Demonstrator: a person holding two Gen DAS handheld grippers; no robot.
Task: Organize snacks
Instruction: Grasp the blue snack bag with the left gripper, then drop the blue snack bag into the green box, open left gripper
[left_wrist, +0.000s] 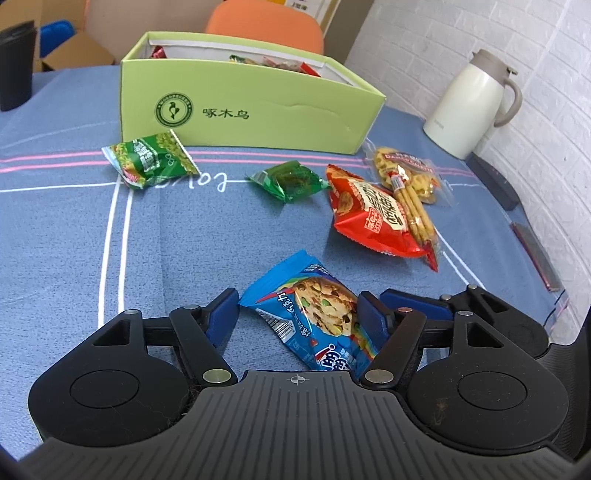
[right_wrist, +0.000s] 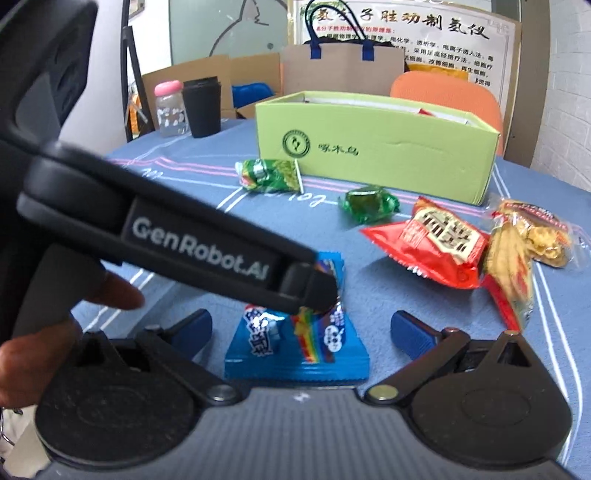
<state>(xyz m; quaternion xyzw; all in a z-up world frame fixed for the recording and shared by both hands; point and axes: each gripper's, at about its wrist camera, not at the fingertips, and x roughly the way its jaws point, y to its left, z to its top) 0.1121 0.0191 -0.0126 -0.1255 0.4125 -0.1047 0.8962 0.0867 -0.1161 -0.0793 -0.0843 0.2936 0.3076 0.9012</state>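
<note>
A blue cookie packet (left_wrist: 314, 314) lies flat on the blue tablecloth between the pads of my left gripper (left_wrist: 299, 306). The right pad touches its edge and the left pad meets only a corner, so the packet is not squeezed. My right gripper (right_wrist: 301, 321) stands wide open around the near end of the same packet (right_wrist: 295, 354), with gaps on both sides. The left gripper's finger (right_wrist: 310, 288) crosses over the packet from the left. Behind stands the green box (left_wrist: 251, 110) with several snacks inside. A green pea packet (left_wrist: 151, 160), a small green packet (left_wrist: 290, 181) and a red packet (left_wrist: 369, 218) lie before it.
A biscuit-stick pack (left_wrist: 413, 214) and a clear cookie bag (left_wrist: 410, 173) lie right of the red packet. A white jug (left_wrist: 472, 107) stands at the far right by the wall. A black cup (right_wrist: 201, 109) and a pink-capped bottle (right_wrist: 170, 110) stand far left. A person's hand (right_wrist: 110, 291) holds the left gripper.
</note>
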